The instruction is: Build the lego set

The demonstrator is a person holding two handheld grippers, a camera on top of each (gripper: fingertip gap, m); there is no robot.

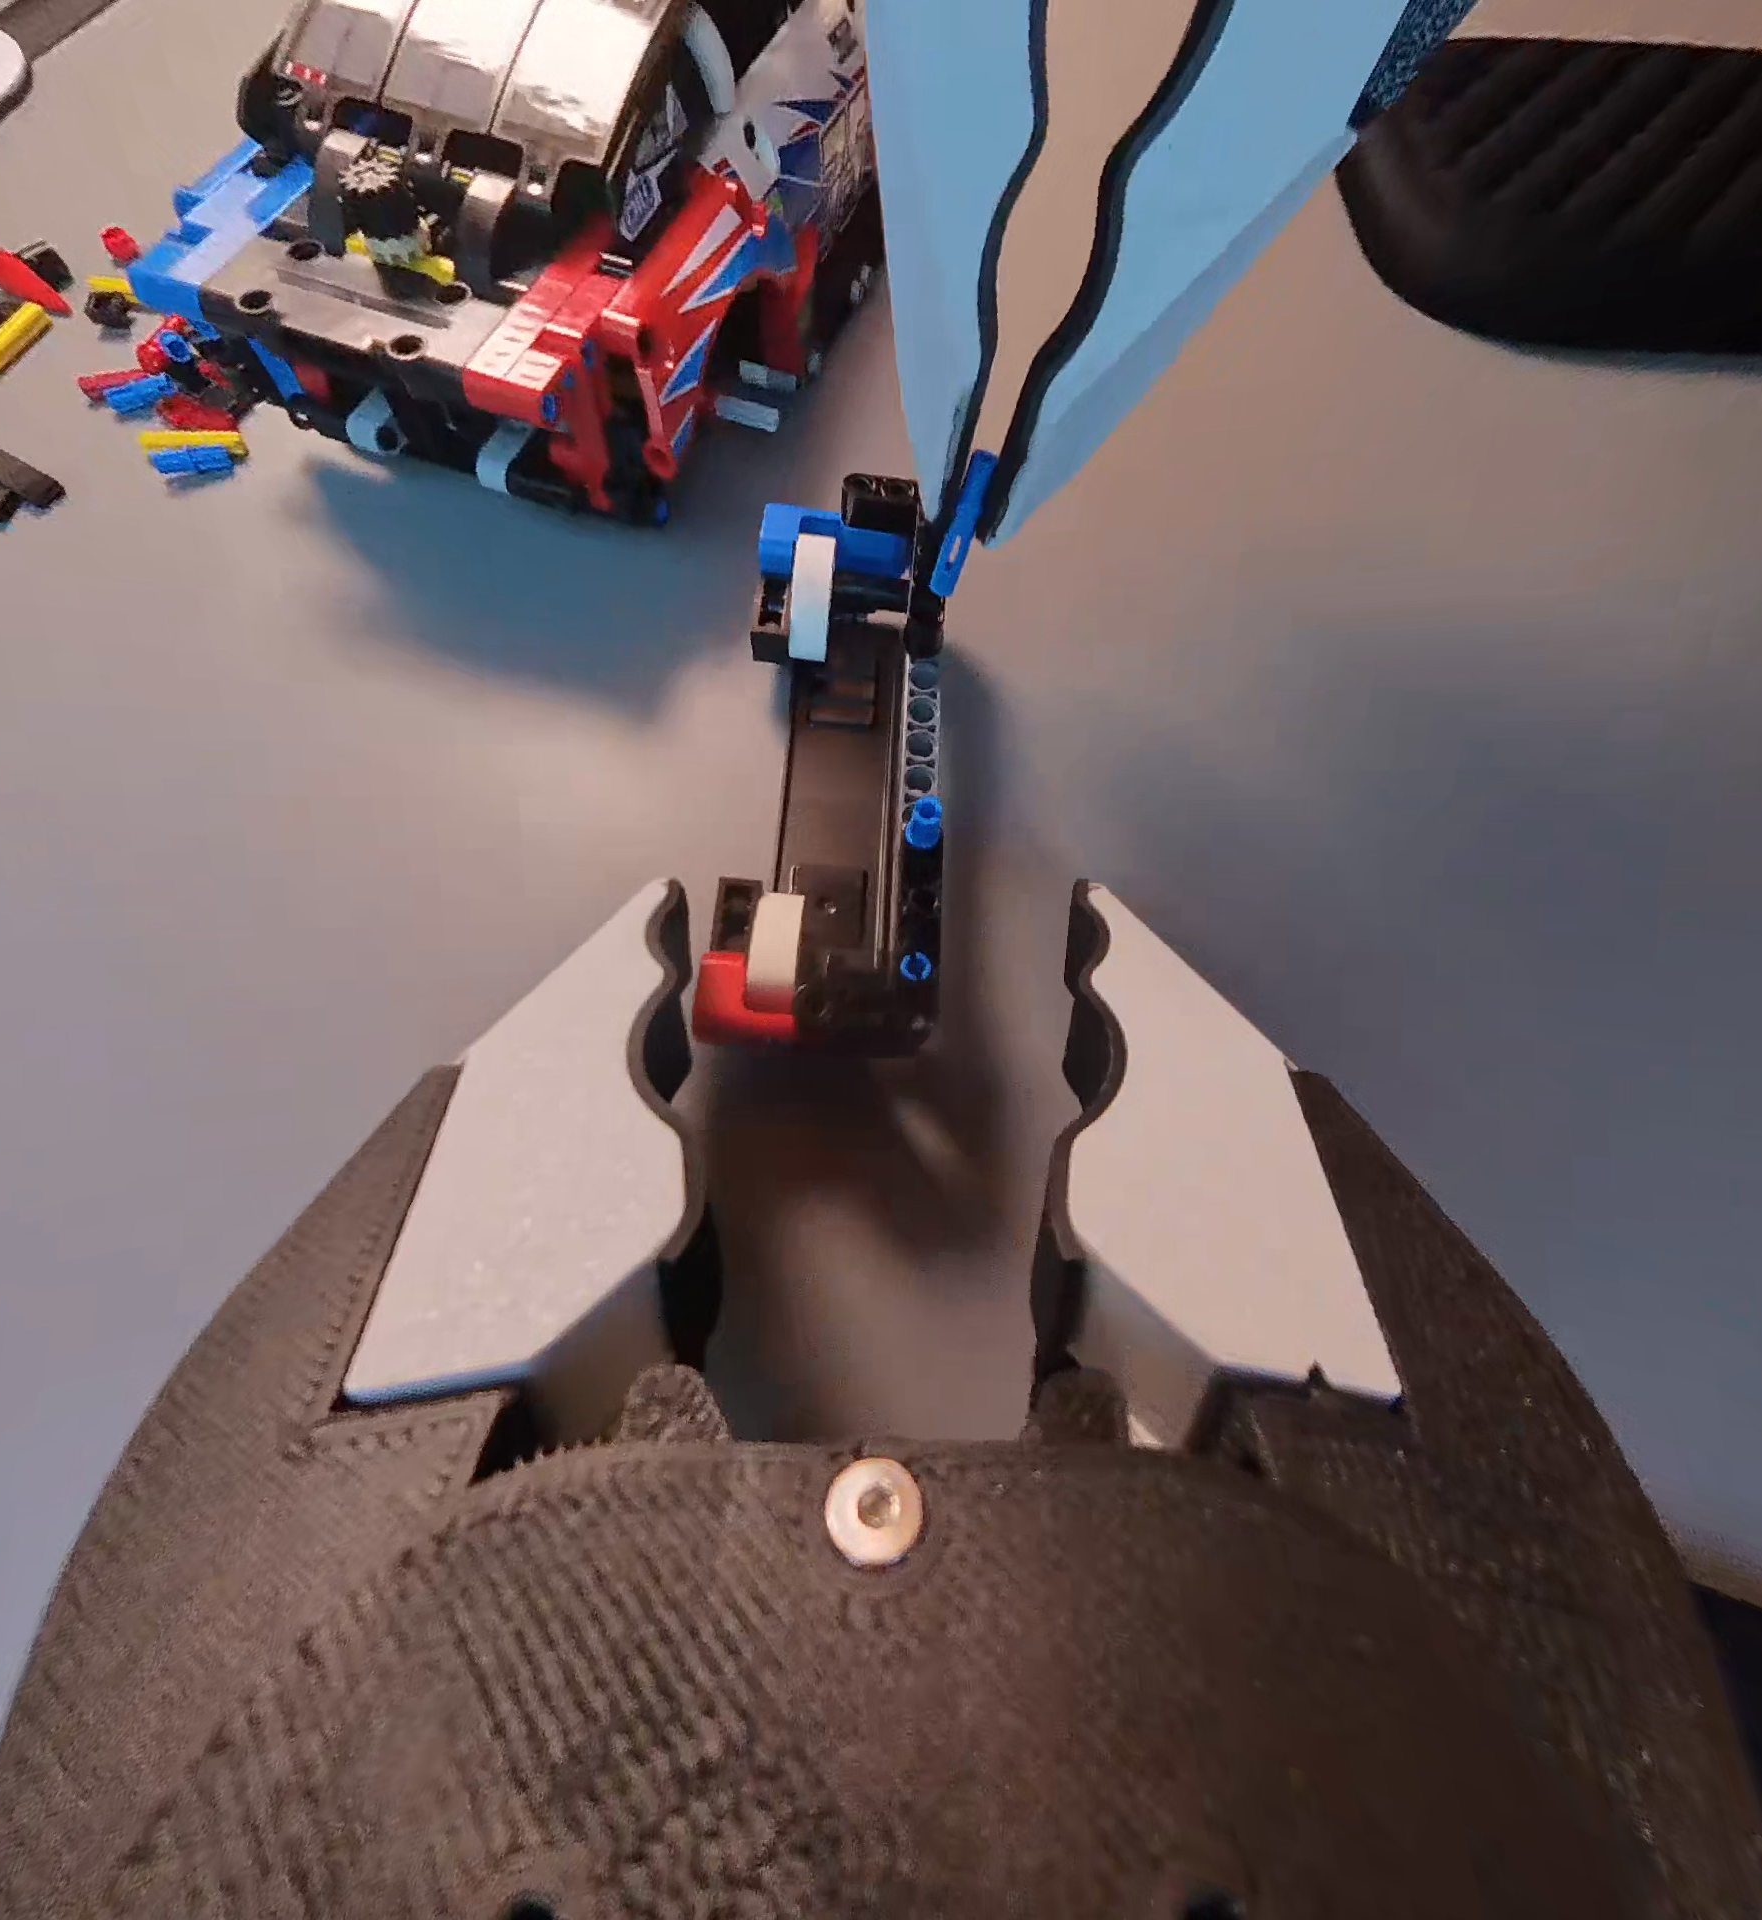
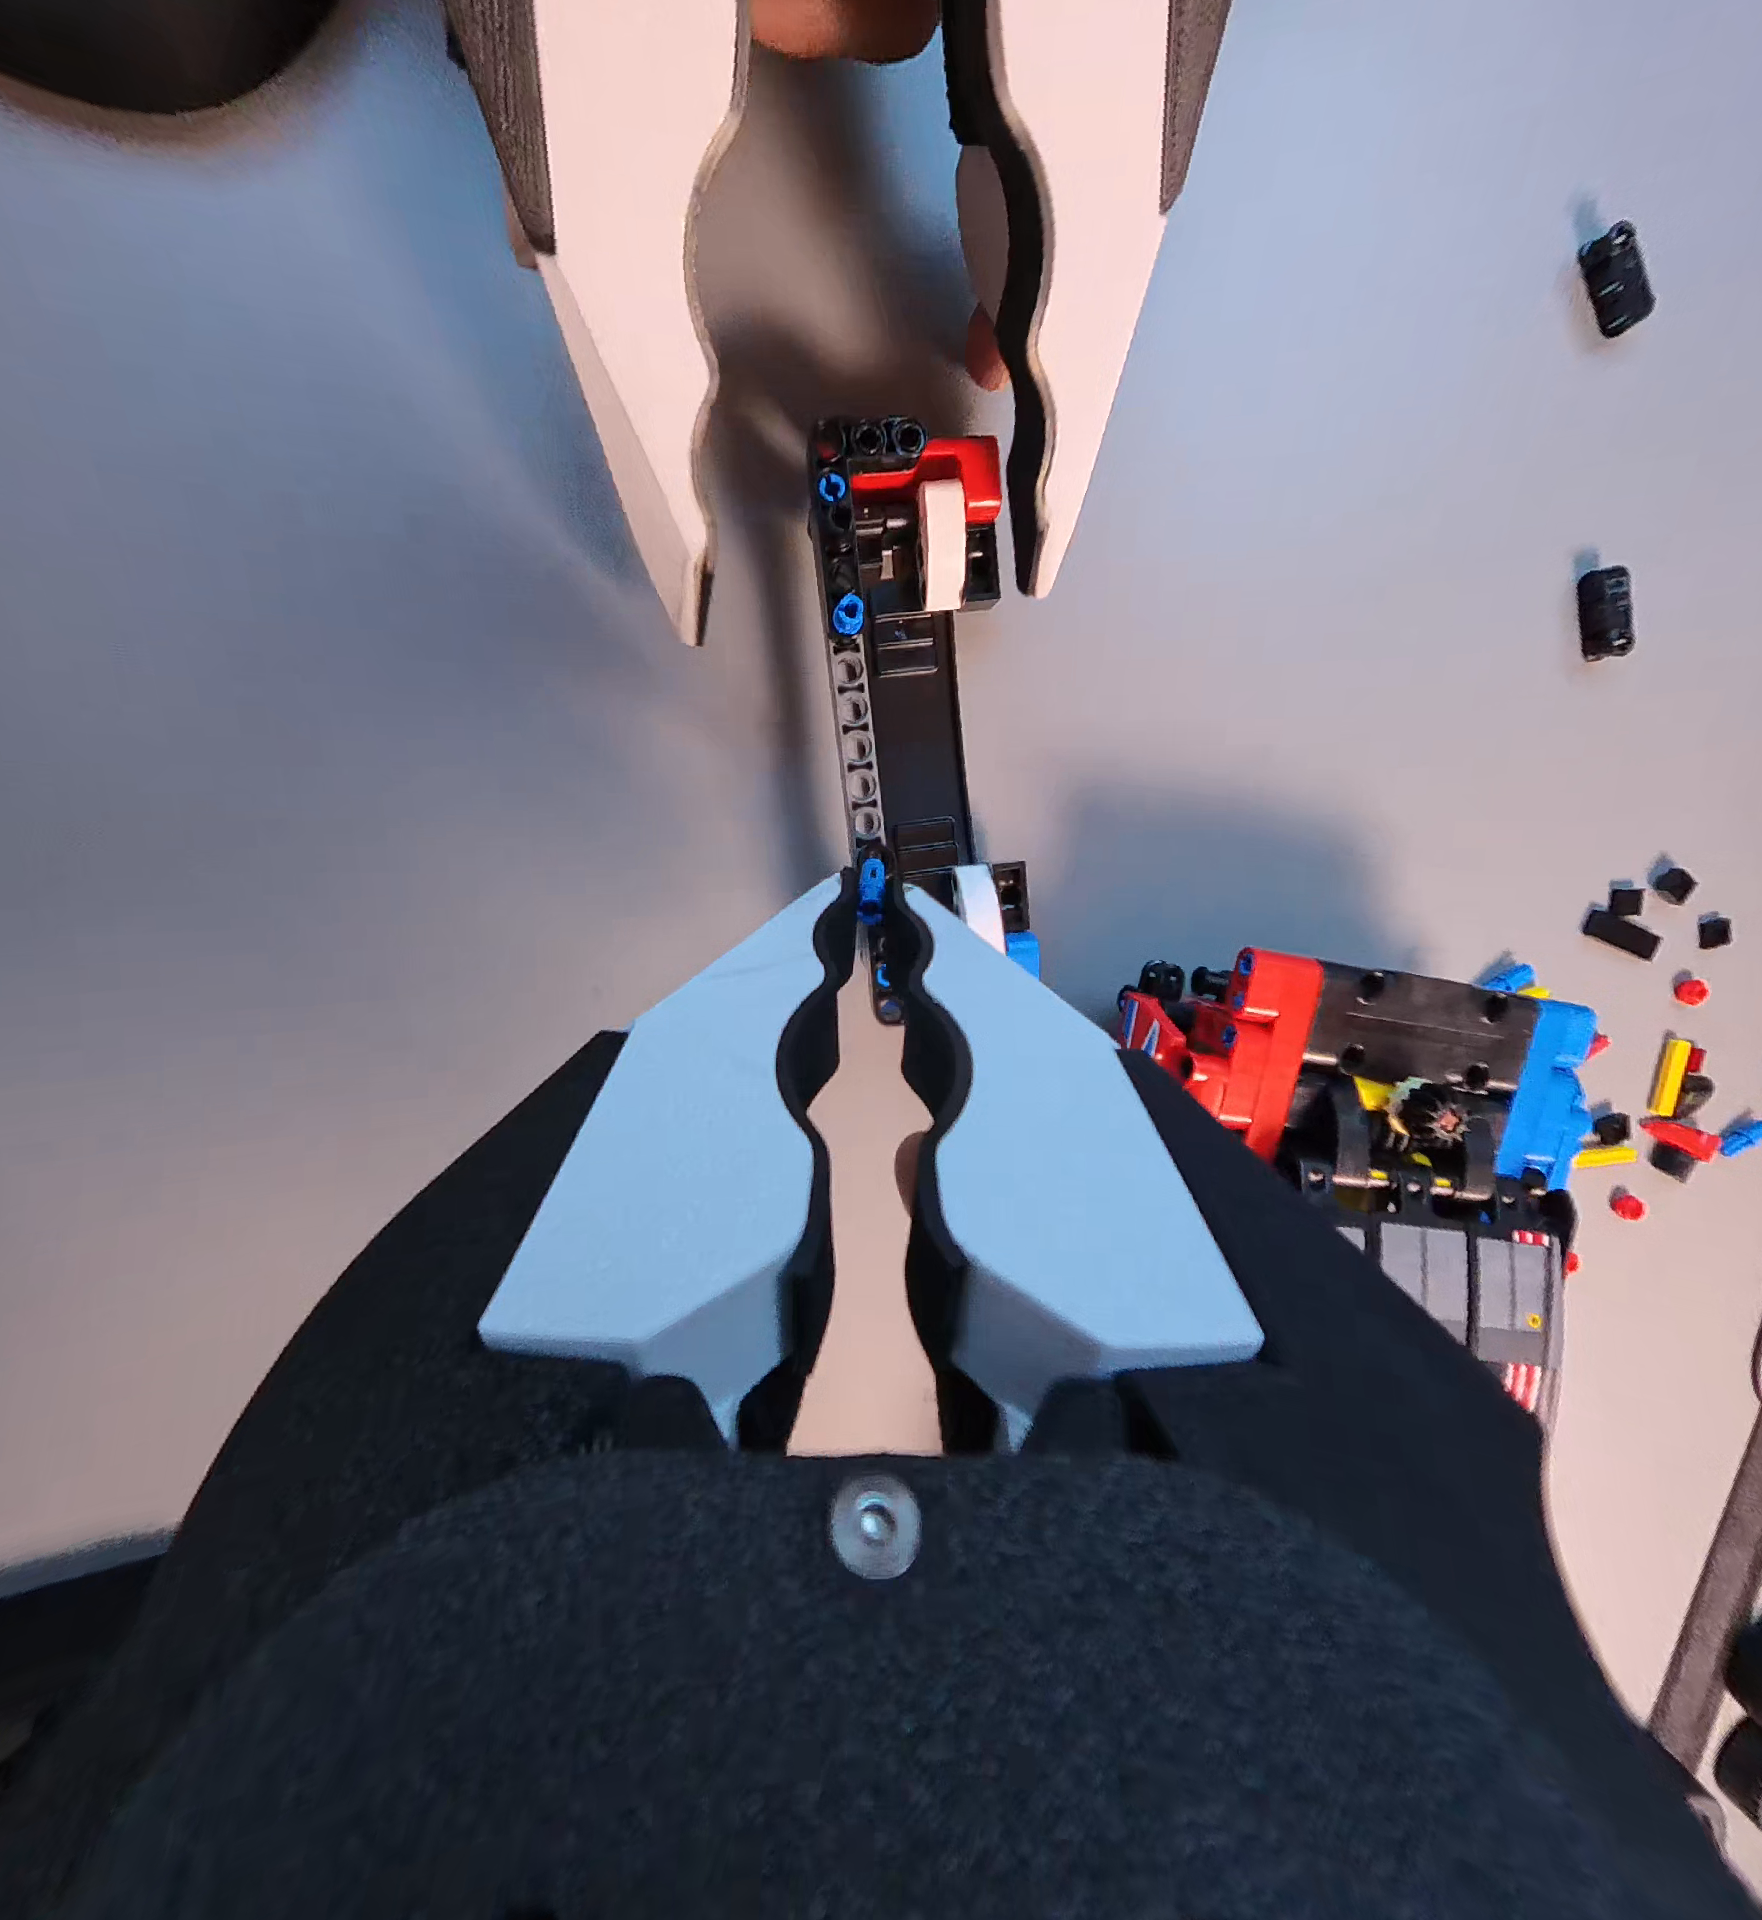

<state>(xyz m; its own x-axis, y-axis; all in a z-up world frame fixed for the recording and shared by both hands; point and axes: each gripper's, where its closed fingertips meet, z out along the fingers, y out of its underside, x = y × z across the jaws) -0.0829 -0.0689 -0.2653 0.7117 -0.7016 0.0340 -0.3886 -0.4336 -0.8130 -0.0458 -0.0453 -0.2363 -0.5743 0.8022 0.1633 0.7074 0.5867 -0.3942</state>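
Right gripper is pinching a small blue plastic pin against the long black-and-grey Lego beam assembly lying on the grey table, left gripper is gaping wide around its red-cornered end, gripping nothing; only the right wrist view shows two loose black connectors.

right tool: pinching blue pin | at long black assembly | left tool: spread wide

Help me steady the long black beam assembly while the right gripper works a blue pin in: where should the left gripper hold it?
Probably the red-cornered end, from that end along the assembly. It sits between the open left gripper fingers, far from the right gripper and blue pin.
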